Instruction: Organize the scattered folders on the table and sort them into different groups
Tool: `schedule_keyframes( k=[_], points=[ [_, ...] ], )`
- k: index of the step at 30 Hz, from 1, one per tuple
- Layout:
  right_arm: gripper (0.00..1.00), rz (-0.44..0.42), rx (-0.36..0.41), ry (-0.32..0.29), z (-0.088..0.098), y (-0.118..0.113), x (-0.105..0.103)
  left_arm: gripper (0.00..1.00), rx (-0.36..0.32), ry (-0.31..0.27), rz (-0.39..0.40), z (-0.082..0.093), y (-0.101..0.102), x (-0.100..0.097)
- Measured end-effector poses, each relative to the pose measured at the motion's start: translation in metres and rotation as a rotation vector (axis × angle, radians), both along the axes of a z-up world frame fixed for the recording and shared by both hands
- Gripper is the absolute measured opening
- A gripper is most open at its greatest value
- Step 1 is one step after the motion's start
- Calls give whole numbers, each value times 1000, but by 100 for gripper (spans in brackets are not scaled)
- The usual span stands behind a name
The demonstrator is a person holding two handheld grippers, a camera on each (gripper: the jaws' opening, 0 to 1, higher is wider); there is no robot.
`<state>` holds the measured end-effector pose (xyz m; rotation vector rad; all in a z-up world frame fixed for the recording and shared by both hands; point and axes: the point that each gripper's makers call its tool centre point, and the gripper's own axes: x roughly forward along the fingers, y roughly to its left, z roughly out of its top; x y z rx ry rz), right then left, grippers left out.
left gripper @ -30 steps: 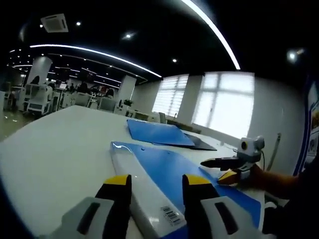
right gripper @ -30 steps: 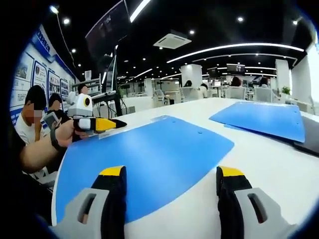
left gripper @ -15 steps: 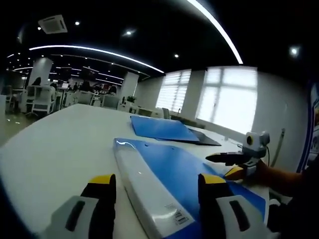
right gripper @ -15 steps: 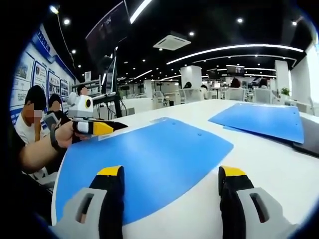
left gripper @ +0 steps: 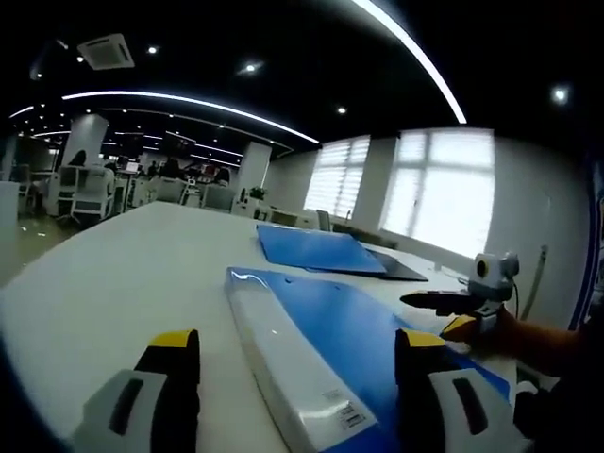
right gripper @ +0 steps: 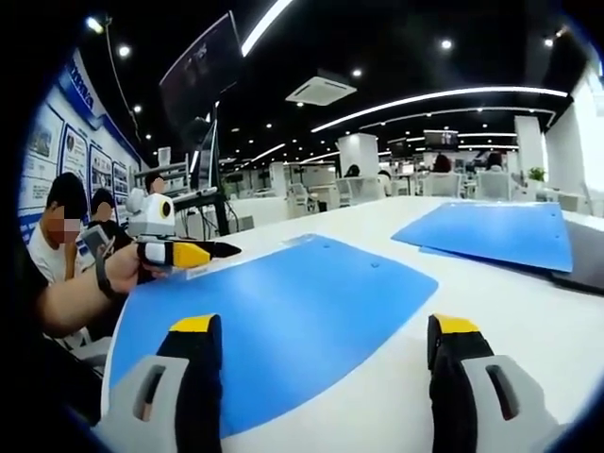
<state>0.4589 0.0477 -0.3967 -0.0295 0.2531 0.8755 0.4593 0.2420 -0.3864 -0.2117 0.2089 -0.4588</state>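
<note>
Left claw [left gripper: 294, 344] wide open, empty; right claw [right gripper: 327, 330] same. Near blue folder [right gripper: 283, 311] flat on bench [left gripper: 113, 274]: thin, light, bendy, slippery. Grab white spine [left gripper: 293, 377] edge.

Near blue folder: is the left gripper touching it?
Apart. In the left gripper view, the left gripper stands open, jaws wide either side of the near folder, table showing between.

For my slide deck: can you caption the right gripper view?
Open right claw over a blue folder on a white table; left claw at its far edge.
</note>
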Motion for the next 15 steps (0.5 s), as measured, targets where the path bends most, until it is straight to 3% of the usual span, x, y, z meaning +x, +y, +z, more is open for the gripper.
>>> schedule_keyframes(
  k=[9,15],
  points=[
    [98,-22,6,-9,2,-2,3,98,-2,-9,24,2,3,0],
    [99,-23,8,-6,2,-2,2,99,2,-15,46,2,5,0]
  ],
)
